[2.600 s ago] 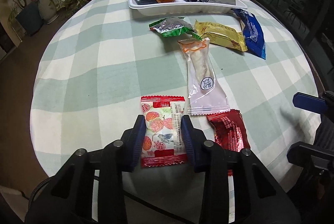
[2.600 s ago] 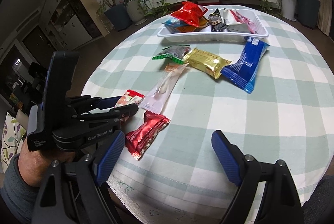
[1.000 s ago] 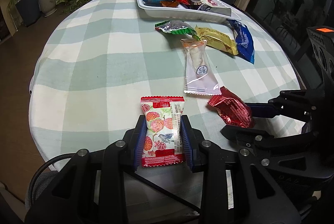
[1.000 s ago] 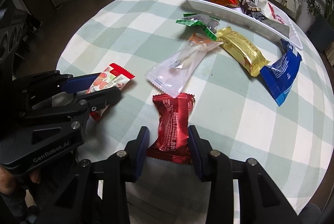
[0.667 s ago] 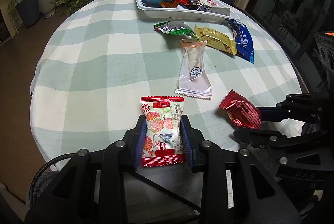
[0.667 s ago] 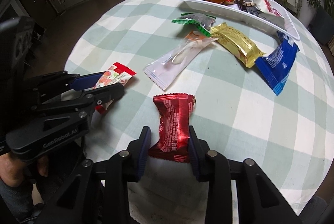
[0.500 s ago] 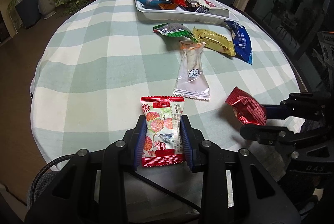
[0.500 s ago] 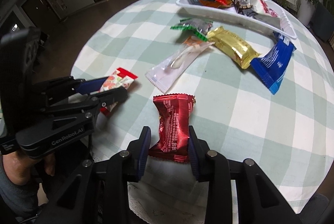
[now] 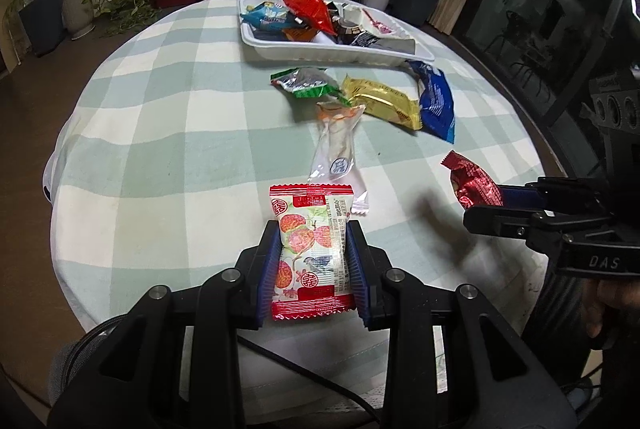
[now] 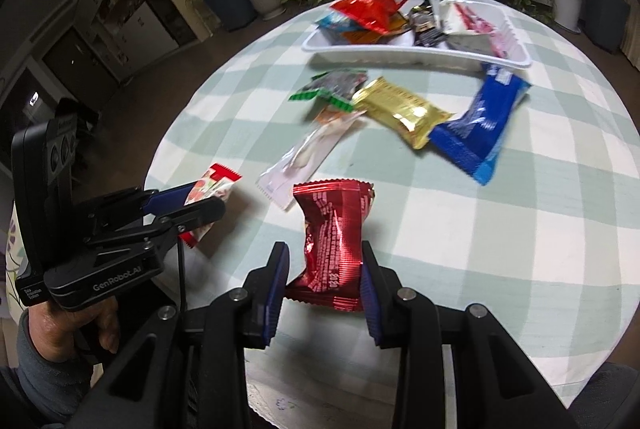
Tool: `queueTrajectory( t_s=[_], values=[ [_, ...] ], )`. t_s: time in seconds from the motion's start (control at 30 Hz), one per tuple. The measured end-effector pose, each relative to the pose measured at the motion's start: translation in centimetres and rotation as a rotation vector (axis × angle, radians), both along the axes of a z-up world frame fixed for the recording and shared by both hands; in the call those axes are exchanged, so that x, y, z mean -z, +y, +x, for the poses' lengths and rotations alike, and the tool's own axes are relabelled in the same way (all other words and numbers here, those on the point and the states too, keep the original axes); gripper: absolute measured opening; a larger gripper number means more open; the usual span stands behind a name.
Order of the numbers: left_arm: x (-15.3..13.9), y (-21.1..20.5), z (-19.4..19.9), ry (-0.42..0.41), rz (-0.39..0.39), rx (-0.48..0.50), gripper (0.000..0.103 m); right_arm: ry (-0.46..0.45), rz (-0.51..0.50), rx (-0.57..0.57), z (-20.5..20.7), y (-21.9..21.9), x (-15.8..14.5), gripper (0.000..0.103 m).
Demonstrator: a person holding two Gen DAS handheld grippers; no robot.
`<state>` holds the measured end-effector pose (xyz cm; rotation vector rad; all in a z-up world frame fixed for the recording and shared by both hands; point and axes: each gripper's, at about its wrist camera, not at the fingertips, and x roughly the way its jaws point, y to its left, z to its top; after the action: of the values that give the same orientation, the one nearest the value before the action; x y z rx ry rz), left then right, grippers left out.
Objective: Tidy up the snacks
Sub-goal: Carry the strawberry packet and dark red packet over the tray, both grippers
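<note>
My left gripper (image 9: 312, 253) is shut on a red-and-white fruit-print snack packet (image 9: 310, 249) and holds it above the near edge of the table; the packet also shows in the right wrist view (image 10: 212, 189). My right gripper (image 10: 322, 261) is shut on a dark red foil snack packet (image 10: 334, 241), lifted off the cloth; it also shows in the left wrist view (image 9: 472, 181). A white tray (image 9: 328, 51) with several snacks stands at the far side. On the cloth lie a clear white packet (image 9: 338, 153), a green one (image 9: 306, 81), a gold one (image 9: 384, 101) and a blue one (image 9: 436, 101).
The round table has a green-and-white checked cloth (image 9: 168, 117). Potted plants (image 9: 76, 1) and a low TV shelf stand beyond it. A dark cabinet (image 10: 100, 29) is at the left and a glass wall at the right.
Both grippers have lifted with their packets and moved toward the tray. The red foil packet came off the cloth. The clear white packet shifted slightly when the red one was taken.
</note>
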<state>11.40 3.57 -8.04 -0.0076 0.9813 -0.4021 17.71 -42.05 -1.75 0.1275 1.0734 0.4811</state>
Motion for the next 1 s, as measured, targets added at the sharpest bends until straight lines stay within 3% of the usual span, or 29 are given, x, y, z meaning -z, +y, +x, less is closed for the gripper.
queueTrajectory(
  t_s=[0.23,0.43,0.7,0.87,1.0],
  values=[
    [-1.9,-0.7,1.2,-0.027,-0.037,0.019,0.03,-0.026,0.041,0.065,0.6,-3.1,-1.3,0.036],
    [-4.9,-0.8,4.6,-0.071,-0.079,0.02,0.03,-0.077,0.066,0.147,2.5,-7.6,-3.9,0.036],
    [-9.6,-0.8,12.6,-0.145,-0.094,-0.004,0.03,-0.202,0.061,0.213,7.1,-11.8,-9.6,0.036],
    [-11.1,-1.0,18.4,-0.16,-0.084,-0.026,0.03,-0.24,0.071,0.194,11.4,-11.5,-11.7,0.036],
    [-11.1,-1.7,22.6,-0.166,-0.076,-0.029,0.03,-0.227,0.071,0.155,15.5,-9.6,-11.7,0.036]
  ],
)
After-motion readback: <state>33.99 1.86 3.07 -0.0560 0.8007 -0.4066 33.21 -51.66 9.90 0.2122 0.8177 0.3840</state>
